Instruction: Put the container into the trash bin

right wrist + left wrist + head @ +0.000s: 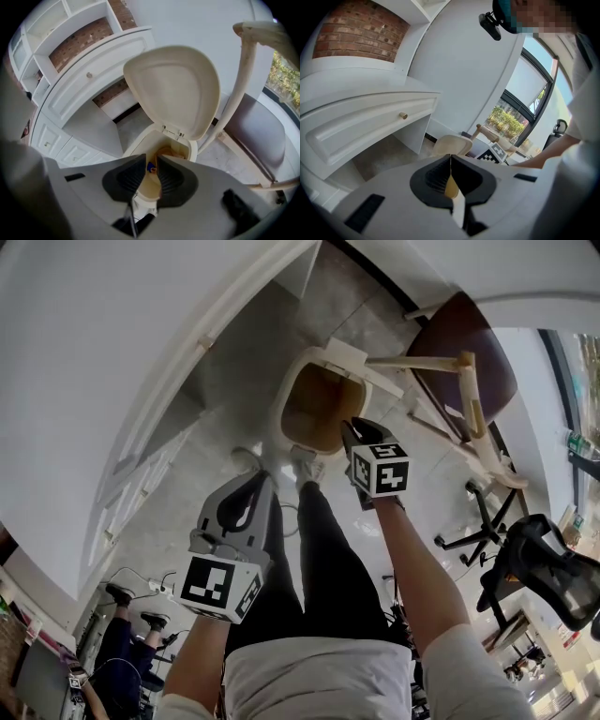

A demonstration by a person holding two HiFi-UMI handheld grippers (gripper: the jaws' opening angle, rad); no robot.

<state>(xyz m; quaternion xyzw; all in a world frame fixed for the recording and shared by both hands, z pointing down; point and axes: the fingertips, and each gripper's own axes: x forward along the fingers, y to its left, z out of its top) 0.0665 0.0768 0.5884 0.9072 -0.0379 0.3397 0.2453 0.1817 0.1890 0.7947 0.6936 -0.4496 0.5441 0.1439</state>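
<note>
A cream trash bin (284,404) stands on the floor with its lid (174,89) swung up. Its inside looks brownish, with tan stuff (169,152) lying in it. My right gripper (350,430) hovers just over the bin's near rim (137,142); its jaws stand a little apart with nothing between them. Through that gap (151,165) a small blue item (151,168) shows down in the bin. My left gripper (251,482) hangs lower left, away from the bin, its tips touching (450,160) and holding nothing. From there the bin lid (450,144) shows beyond.
A white curved desk with drawers (112,381) (370,117) (93,79) runs along the left. A wooden chair with a dark seat (464,362) (262,131) stands right of the bin. A black office chair (544,568) is at far right. My shoe (307,466) rests at the bin's base.
</note>
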